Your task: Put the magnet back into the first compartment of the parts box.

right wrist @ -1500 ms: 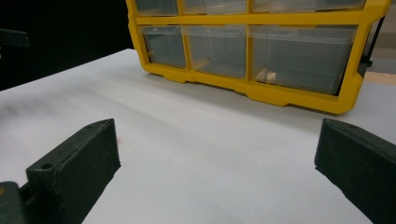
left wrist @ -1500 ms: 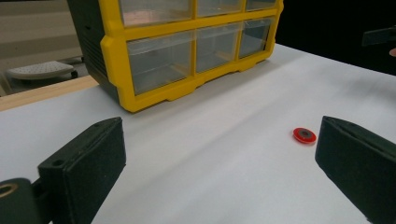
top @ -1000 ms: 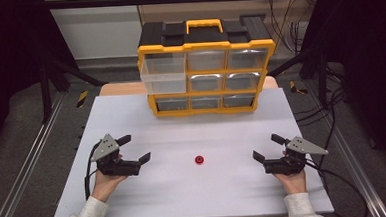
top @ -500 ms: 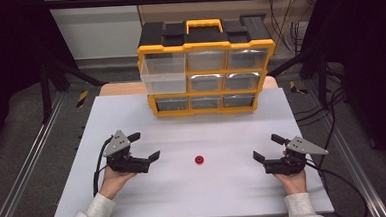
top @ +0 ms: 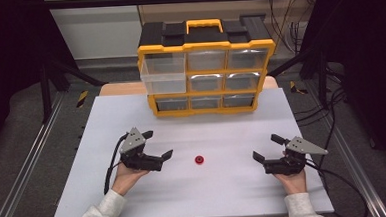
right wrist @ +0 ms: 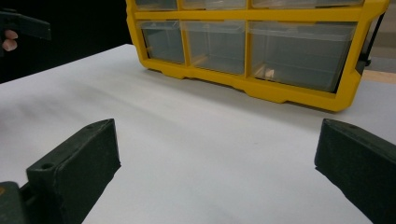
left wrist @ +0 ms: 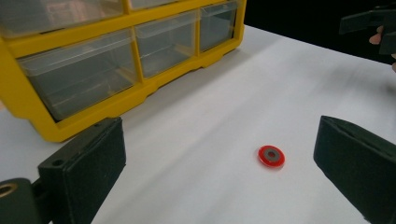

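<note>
A small red disc with a grey centre (top: 199,160) (left wrist: 271,156) lies flat on the white table (top: 217,127), between my two hands. My left gripper (top: 158,144) (left wrist: 219,126) is open, just left of the disc, with its jaws pointing toward it and nothing between them. My right gripper (top: 266,147) (right wrist: 217,126) is open and empty at the right of the table, well apart from the disc. A yellow and black drawer organizer (top: 206,62) (left wrist: 116,60) (right wrist: 261,42) stands at the back of the table.
The organizer's upper-left clear drawer (top: 163,75) is pulled out toward me; the other drawers are pushed in. Black frame posts and cables (top: 331,106) flank the table. The table's near edge (top: 186,216) runs just in front of my hands.
My left gripper has moved right and a little forward, closing in on the red disc. The right gripper and the disc have stayed put.
</note>
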The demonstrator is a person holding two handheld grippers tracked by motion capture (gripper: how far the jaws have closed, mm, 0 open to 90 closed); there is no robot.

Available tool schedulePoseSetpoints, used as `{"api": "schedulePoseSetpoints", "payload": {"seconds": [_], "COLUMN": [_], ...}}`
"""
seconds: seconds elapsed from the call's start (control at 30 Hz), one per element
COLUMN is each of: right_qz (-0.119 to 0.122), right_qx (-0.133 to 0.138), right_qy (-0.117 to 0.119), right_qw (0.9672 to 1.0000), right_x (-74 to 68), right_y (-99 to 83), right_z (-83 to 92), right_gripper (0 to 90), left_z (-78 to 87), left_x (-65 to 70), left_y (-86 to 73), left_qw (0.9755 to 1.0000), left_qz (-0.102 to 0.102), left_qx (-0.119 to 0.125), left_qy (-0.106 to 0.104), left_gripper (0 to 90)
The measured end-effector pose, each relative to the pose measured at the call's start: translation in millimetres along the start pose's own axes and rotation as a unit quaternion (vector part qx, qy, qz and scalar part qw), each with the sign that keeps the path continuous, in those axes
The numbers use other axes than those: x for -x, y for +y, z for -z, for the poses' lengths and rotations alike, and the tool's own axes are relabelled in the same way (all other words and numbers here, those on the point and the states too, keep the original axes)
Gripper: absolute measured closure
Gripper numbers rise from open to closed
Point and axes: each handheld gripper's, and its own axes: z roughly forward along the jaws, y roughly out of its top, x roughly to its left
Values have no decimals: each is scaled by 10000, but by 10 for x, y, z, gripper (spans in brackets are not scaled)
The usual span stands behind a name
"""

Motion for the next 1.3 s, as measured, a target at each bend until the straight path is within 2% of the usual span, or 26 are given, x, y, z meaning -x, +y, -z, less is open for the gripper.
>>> {"api": "schedulePoseSetpoints", "payload": {"seconds": [0.47, 0.57, 0.7, 1.17, 1.3], "right_qz": [6, 8, 4, 17, 27], "right_qx": [-31, -47, -49, -63, -58], "right_qy": [8, 5, 2, -2, 5], "right_qw": [10000, 10000, 10000, 10000, 10000], "right_x": [-1, 1, 0, 0, 0], "right_y": [-3, -4, -5, -6, -6], "right_z": [-4, -5, -7, -10, -10], "right_gripper": [3, 3, 3, 3, 3], "left_z": [-256, -314, -382, -576, -630], "left_x": [166, 205, 257, 337, 376], "left_y": [150, 159, 172, 156, 139], "left_qw": [9997, 9996, 9993, 9984, 9978], "left_qz": [-151, -117, -177, -176, -231], "left_qx": [-70, -82, -126, -359, -464], "left_qy": [-166, -228, -306, -391, -418], "left_gripper": [19, 19, 19, 19, 19]}}
